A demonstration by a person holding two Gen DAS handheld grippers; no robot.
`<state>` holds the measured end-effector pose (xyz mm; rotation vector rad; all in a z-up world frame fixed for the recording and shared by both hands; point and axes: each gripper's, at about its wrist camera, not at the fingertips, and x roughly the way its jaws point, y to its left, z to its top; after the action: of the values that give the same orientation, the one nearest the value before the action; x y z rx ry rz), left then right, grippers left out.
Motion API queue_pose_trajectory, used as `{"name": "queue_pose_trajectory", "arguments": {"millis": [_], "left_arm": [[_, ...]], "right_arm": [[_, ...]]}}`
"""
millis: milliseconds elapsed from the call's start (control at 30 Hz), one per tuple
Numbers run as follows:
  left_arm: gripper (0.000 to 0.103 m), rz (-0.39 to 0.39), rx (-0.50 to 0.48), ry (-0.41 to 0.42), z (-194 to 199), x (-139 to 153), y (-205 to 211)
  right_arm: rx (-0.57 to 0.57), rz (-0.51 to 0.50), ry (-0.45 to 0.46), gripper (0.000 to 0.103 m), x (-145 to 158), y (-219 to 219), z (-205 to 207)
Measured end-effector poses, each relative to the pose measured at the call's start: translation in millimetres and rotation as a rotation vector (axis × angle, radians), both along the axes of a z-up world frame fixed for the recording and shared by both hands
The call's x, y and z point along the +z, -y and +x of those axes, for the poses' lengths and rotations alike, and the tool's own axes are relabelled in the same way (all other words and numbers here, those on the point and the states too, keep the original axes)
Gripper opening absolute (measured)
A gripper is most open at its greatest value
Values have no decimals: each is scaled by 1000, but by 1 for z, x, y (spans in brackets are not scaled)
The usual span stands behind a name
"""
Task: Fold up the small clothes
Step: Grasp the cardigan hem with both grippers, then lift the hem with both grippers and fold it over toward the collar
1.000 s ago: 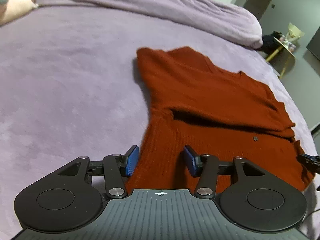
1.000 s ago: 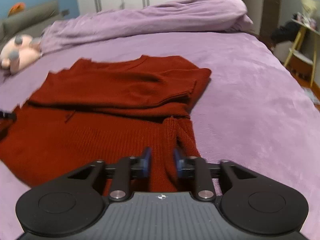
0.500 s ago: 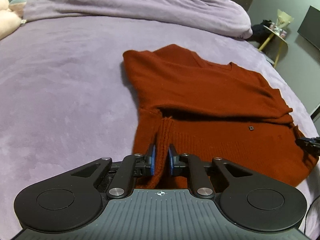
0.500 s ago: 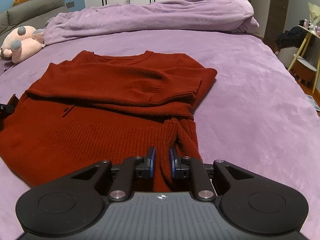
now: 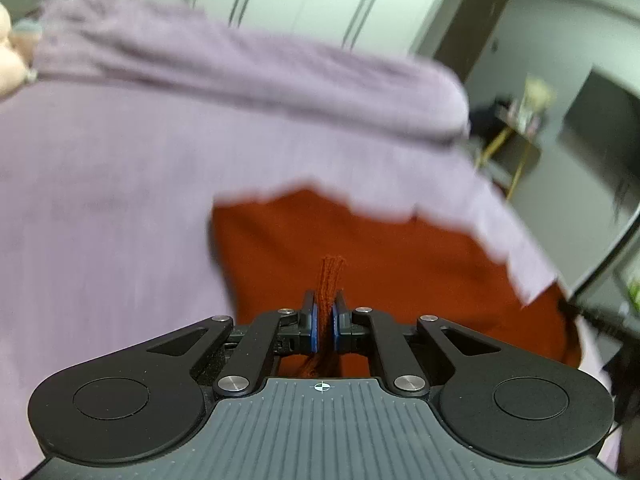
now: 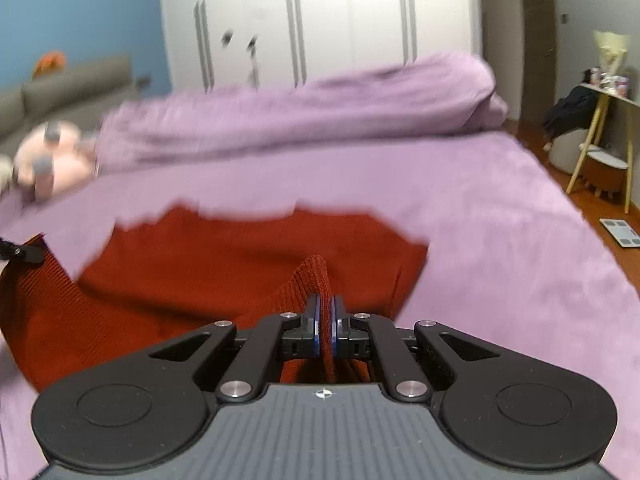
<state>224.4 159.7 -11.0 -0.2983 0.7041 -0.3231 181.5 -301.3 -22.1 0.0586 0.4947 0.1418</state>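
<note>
A rust-red knitted sweater lies on the purple bed, with its near hem lifted. My left gripper is shut on a pinched ridge of the hem at the sweater's left side. In the right wrist view the same sweater spreads to the left. My right gripper is shut on a raised fold of hem near the right corner. Each view shows the tip of the other gripper at the sweater's far side, the right gripper and the left gripper. Both pictures are blurred by motion.
The purple bed cover stretches wide around the sweater. A rolled duvet lies across the far end, with a pink plush toy at its left. Right of the bed stand a small table and a floor scale.
The left jaws went from wide open to shut on the hem, and the right jaws tightened on theirs. Both grippers rose and tilted upward, lifting the hem off the bed.
</note>
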Motion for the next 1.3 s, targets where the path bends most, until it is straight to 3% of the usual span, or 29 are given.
{"name": "queue_pose_trajectory", "arguments": {"millis": [133, 300, 367, 467, 567, 633, 700, 800, 933, 1067, 1167, 1233, 1300], "left_arm": [[9, 7, 106, 43, 34, 7, -5], [11, 28, 114, -117, 70, -45, 2], [18, 70, 98, -156, 70, -61, 7], [36, 56, 79, -169, 64, -74, 1], [36, 55, 68, -184, 60, -79, -3], [34, 56, 57, -175, 60, -79, -1], [16, 75, 60, -169, 63, -77, 1], [9, 86, 69, -126, 59, -61, 3], [9, 75, 79, 10, 67, -15, 4], [9, 132, 156, 118, 104, 14, 17], [13, 200, 214, 105, 136, 4, 31], [22, 276, 260, 35, 155, -14, 41], [25, 299, 261, -39, 160, -28, 44]], "right_arm": [[-101, 13, 6, 4, -3, 7, 35], [-100, -3, -117, 5, -35, 5, 71], [-70, -22, -152, 6, -44, 3, 76], [-20, -1, -165, 10, -50, 4, 74], [-12, -45, -174, 10, -55, -1, 77], [-15, -78, -178, 10, -56, -5, 78], [-19, -103, -169, 5, -55, -10, 75], [-27, -123, -123, 4, -42, -13, 70], [-88, -107, -11, 4, -9, -9, 82], [-206, -133, 54, 4, 9, -10, 121], [-233, -169, 49, 4, 2, -16, 151], [-258, -191, 13, 5, -10, -20, 166], [-315, -195, -10, 10, -21, -20, 171]]}}
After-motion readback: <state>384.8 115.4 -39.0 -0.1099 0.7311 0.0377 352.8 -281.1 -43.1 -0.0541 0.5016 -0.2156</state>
